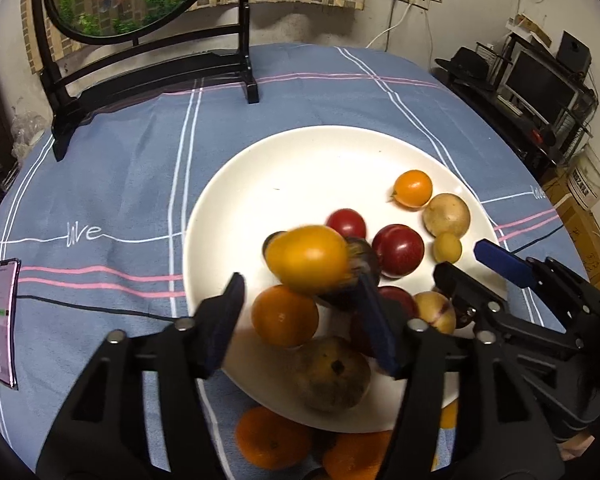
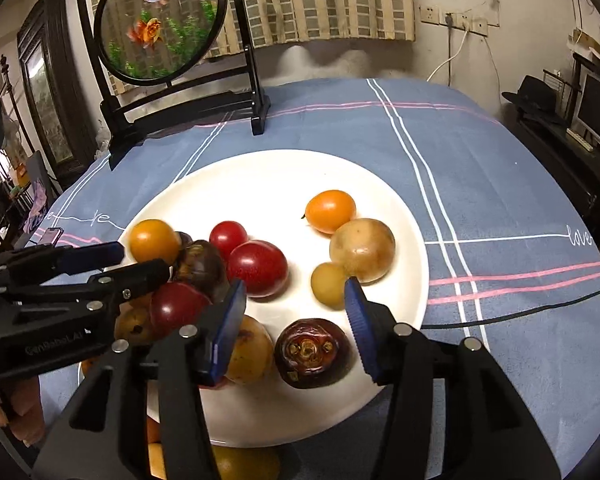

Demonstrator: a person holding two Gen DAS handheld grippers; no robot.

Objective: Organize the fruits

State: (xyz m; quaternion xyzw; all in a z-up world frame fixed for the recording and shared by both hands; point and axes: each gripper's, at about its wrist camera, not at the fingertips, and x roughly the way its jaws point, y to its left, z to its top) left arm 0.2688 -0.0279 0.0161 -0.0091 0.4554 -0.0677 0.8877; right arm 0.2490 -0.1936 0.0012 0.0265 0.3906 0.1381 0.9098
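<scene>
Fruit is piled on the white plate [image 2: 400, 216]; a blurred yellow tomato [image 1: 307, 258], seemingly released, lies ahead of the spread left gripper [image 1: 300, 320]; right gripper [image 2: 296, 326] likewise spread, empty

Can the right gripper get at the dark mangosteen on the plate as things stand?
Probably yes. The mangosteen lies between the right gripper and its open fingers, unpressed. A yellowish fruit crowds the left finger, but nothing covers it.
</scene>
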